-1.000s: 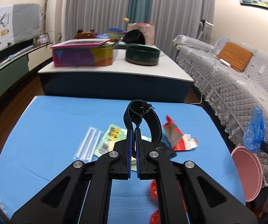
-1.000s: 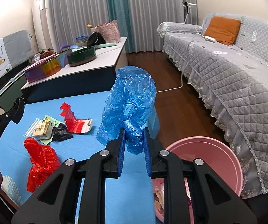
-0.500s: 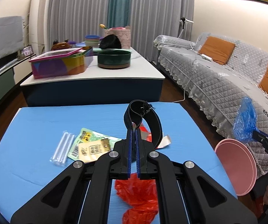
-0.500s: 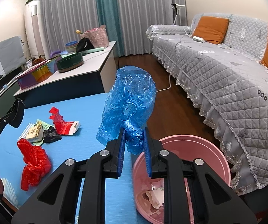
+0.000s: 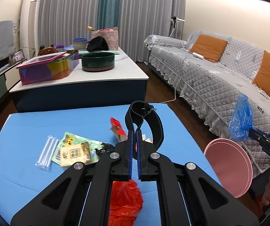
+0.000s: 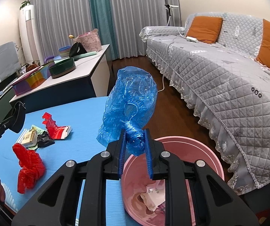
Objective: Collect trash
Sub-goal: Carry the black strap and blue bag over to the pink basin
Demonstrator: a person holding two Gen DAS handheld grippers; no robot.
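My right gripper [image 6: 134,137] is shut on a crumpled blue plastic bag [image 6: 130,103] and holds it above the near rim of the pink bin [image 6: 206,148], which has paper scraps inside. My left gripper [image 5: 134,133] is shut on a black band loop [image 5: 153,120] above the blue table [image 5: 22,124]. On the table lie a red plastic bag [image 6: 28,165], a torn red carton [image 6: 56,128], a black wrapper [image 6: 44,139], snack packets [image 5: 74,152] and a clear sleeve of straws [image 5: 46,152]. The bin [image 5: 229,165] and blue bag [image 5: 241,118] also show in the left wrist view.
A grey quilted sofa [image 6: 229,71] with orange cushions runs along the right. A white-topped low table [image 5: 89,75] behind holds a colourful box, a dark green bowl and other items. Dark wood floor lies between the tables and sofa.
My right gripper has carried the blue bag rightward from over the table edge to above the pink bin. My left gripper has swung right with the black band still held.
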